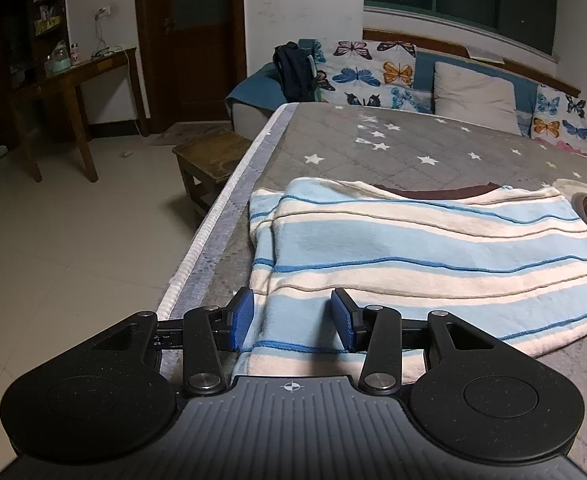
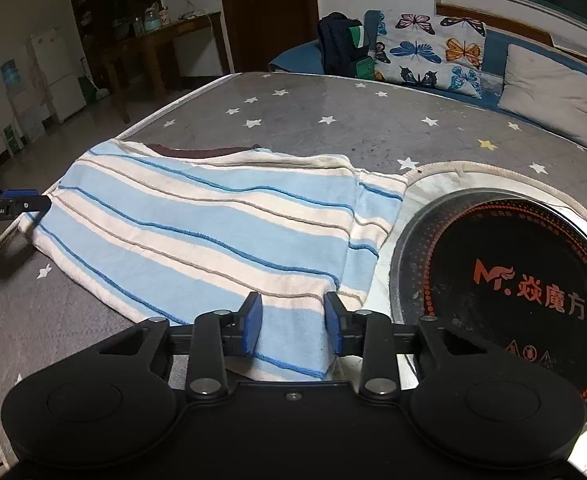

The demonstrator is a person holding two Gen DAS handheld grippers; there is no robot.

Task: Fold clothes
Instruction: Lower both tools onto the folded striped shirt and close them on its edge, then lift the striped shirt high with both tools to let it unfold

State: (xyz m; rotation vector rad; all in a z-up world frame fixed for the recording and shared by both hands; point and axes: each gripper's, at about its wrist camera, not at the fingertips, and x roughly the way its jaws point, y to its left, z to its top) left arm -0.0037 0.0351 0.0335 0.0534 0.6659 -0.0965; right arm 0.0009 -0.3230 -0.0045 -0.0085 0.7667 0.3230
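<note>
A folded blue-and-cream striped garment (image 1: 433, 248) lies on the grey star-patterned tabletop (image 1: 393, 148); it also shows in the right wrist view (image 2: 213, 232). A dark maroon cloth (image 2: 197, 151) peeks out at its far edge. My left gripper (image 1: 291, 320) is open, its blue pads on either side of the garment's near left corner. My right gripper (image 2: 292, 325) is open, its pads on either side of the garment's near right corner. The left gripper's tip shows in the right wrist view (image 2: 17, 203) at the garment's left edge.
A round black induction cooktop (image 2: 505, 296) is set in the table right of the garment. The table's left edge (image 1: 213, 232) drops to a tiled floor with a wooden stool (image 1: 209, 164). A sofa with butterfly cushions (image 1: 373, 72) stands behind.
</note>
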